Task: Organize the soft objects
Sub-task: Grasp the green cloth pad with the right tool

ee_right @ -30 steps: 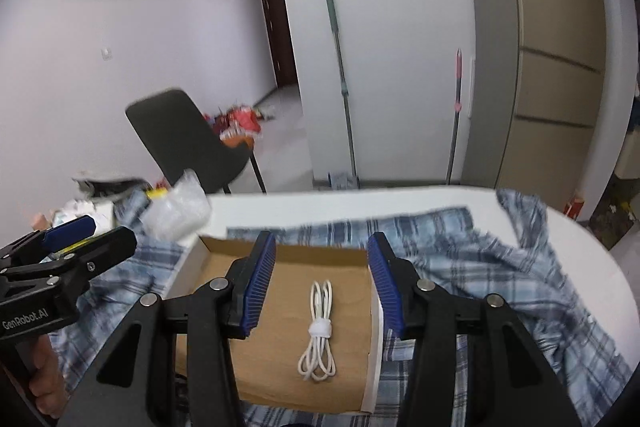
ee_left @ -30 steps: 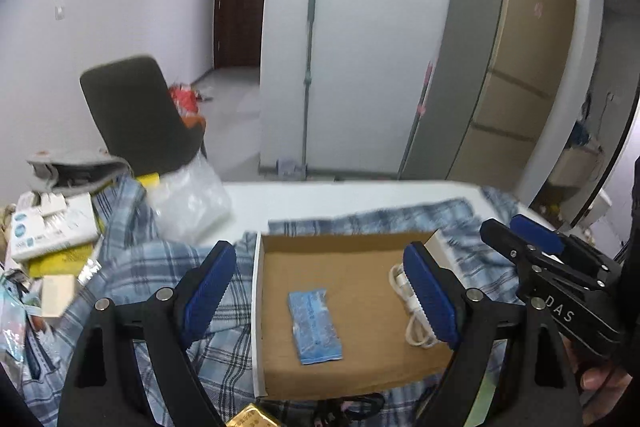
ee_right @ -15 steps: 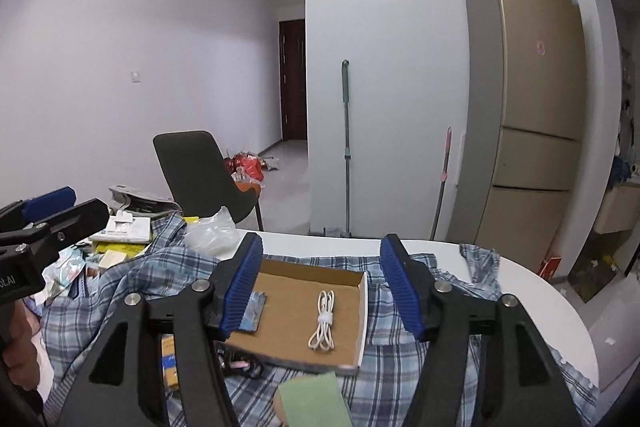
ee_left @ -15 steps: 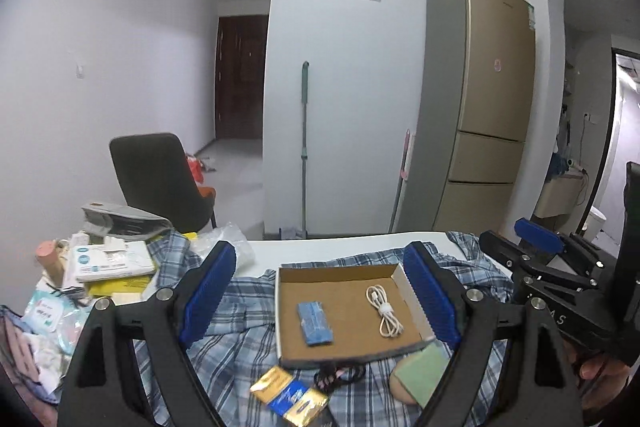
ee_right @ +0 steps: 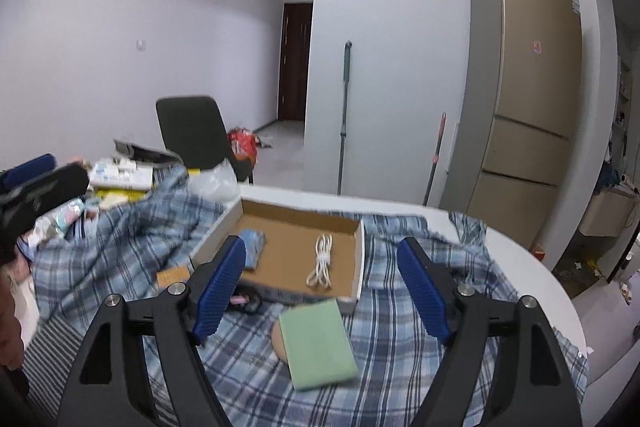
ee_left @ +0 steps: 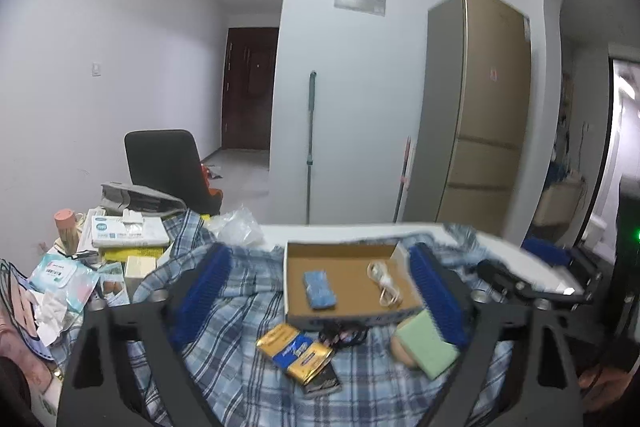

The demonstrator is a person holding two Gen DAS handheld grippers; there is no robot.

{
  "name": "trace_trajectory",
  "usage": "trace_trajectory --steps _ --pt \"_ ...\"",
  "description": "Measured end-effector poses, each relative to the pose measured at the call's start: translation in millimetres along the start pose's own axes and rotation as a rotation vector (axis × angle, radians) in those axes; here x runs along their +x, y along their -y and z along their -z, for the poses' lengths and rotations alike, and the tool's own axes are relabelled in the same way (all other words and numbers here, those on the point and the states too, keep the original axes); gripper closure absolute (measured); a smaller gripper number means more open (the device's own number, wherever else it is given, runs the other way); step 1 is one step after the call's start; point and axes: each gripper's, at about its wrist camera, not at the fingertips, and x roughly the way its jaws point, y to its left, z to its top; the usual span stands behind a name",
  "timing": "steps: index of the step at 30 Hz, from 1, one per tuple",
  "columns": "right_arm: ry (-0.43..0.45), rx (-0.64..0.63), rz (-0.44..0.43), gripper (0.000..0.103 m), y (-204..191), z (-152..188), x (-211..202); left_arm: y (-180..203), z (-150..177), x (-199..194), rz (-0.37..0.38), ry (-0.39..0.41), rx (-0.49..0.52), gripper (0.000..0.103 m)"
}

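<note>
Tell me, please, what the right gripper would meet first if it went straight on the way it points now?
Most likely the cardboard box: the open right gripper points over the green sponge toward the box's near wall. Depth is unclear, so it might pass just above it.

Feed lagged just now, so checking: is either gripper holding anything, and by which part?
Nothing is held. The left gripper and right gripper are both open, with nothing between their fingers.

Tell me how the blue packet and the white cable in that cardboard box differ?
The blue packet is a flat, blue rectangle; the white cable is thin, white and coiled into a long loop, bound at the middle. The packet lies nearer the box's left side, the cable nearer its right. Both rest loose on the floor of the cardboard box, untouched.
</note>
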Motion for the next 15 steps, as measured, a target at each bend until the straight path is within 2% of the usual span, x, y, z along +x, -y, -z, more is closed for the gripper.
trace_trajectory --steps 4,7,10,15 --pt "-0.045 0.012 0.003 0.026 3 19 12 0 22 7 -0.018 0.001 0.011 0.000" --pt "-0.078 0.033 0.003 0.026 7 31 24 -9 37 20 0.005 -0.013 -0.036 0.000" --pt "-0.130 0.016 0.013 0.026 6 43 38 -20 52 29 0.029 0.020 -0.091 0.000" --pt "-0.217 -0.029 0.010 0.026 2 60 65 -23 70 51 0.010 -0.001 -0.065 0.000"
